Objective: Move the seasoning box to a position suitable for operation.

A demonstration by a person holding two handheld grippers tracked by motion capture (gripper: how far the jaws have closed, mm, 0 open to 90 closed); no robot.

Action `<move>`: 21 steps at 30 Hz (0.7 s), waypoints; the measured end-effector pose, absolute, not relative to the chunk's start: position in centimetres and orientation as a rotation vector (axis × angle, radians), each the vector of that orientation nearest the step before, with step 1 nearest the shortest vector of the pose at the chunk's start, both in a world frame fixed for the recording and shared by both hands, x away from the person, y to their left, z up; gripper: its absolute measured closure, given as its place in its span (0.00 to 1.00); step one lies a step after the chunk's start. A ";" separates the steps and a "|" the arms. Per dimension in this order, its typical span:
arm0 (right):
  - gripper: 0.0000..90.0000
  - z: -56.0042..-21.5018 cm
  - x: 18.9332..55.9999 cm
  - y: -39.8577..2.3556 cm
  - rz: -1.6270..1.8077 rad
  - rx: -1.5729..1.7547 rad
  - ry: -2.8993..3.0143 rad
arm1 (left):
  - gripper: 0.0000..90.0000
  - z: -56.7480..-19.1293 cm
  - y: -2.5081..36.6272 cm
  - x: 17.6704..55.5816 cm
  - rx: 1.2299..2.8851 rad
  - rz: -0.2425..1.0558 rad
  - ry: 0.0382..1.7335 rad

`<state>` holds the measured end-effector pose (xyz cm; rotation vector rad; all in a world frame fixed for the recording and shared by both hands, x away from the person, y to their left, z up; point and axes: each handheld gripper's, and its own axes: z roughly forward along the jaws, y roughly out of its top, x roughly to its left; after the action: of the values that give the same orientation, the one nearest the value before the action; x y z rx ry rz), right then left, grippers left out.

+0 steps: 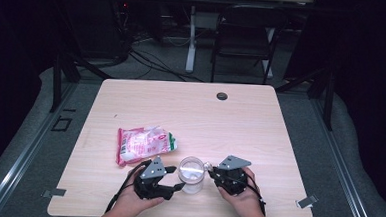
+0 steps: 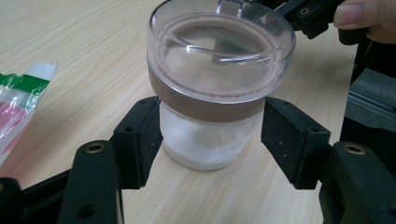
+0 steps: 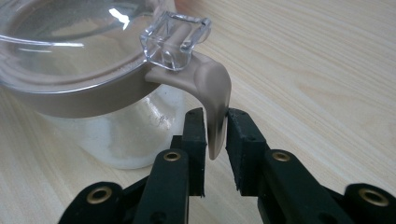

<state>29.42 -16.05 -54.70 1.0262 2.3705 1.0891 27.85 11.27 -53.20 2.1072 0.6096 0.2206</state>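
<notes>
So there's one jar (image 2: 210, 107) standing upright on the table (image 1: 260, 127), right near my edge, between my two grippers. It's clear glass with a brownish band round the neck and a see-through lid that's down on it, and the bottom part has something white and powdery in it, can't tell what exactly. My left gripper (image 2: 212, 135) has its jaws apart, one on each side of the jar just under the band, with a gap on the right side, so not squeezing it. My right gripper (image 3: 215, 130) is pinched on the brown latch tab (image 3: 215, 107) that hangs down off the lid's clear clasp (image 3: 175, 39). Also one pink-and-white bag (image 1: 144, 143) with a green end lying flat just beside the left gripper; the print's too small to read and the left gripper view cuts most of it off.
</notes>
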 end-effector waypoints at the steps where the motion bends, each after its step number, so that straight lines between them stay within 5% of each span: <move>1: 0.87 -54.7 29.4 -16.0 1.087 1.027 2.369 | 0.42 -53.2 11.3 27.9 2.107 0.221 0.614; 21: 0.77 -53.2 28.8 -16.5 1.162 0.977 2.367 | 0.53 -52.7 13.8 29.1 1.994 0.236 0.789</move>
<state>28.84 -16.47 -53.25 0.9772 2.3670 1.1625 29.11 13.77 -52.68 1.9936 0.7889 0.2357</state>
